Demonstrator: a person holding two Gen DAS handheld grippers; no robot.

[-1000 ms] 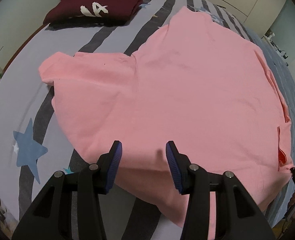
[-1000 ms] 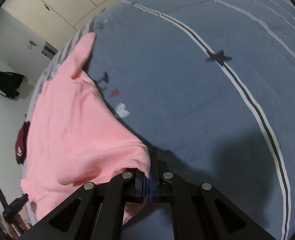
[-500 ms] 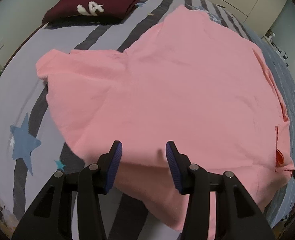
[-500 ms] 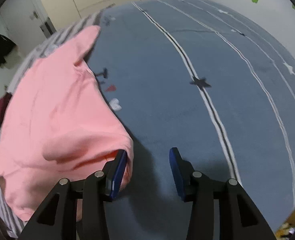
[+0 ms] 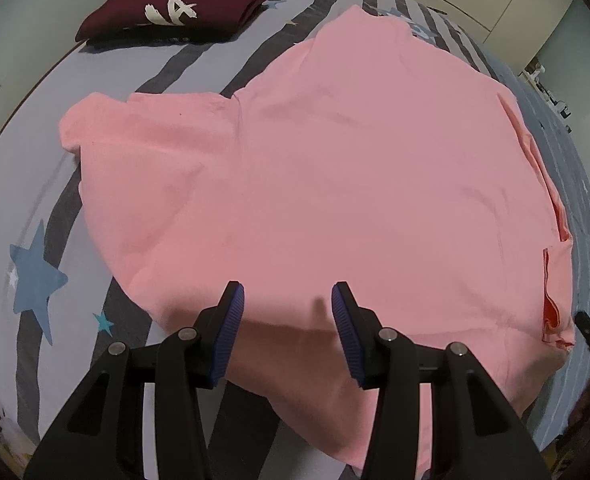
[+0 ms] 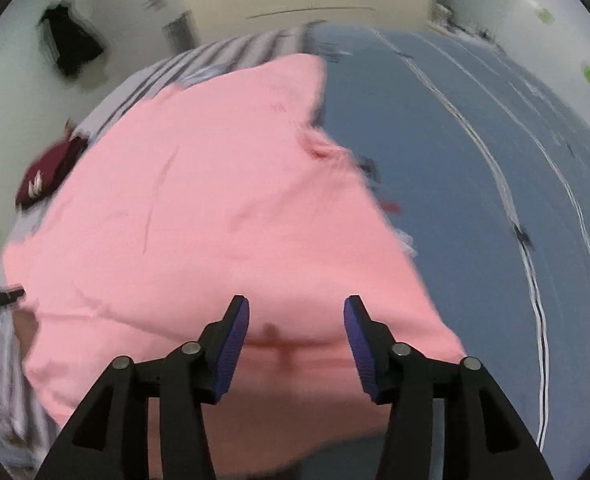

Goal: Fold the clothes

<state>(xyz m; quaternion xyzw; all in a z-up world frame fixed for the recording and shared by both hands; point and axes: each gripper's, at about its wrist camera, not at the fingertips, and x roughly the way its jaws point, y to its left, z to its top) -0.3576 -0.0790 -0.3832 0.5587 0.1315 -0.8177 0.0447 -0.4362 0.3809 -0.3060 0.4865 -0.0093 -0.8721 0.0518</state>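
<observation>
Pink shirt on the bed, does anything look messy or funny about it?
A little. The pink shirt lies mostly flat, but its right edge is turned over, showing orange inside, and the near hem droops off the bed. The maroon shirt is neatly folded.

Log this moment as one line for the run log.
task: fold clothes | pink shirt flat on bed | left gripper open above hem | right gripper opening, empty | maroon shirt already folded

A pink shirt [image 5: 335, 184] lies spread flat across the bed [image 5: 23, 200], one sleeve reaching left. A folded maroon garment [image 5: 175, 4] sits near the far edge.
</observation>
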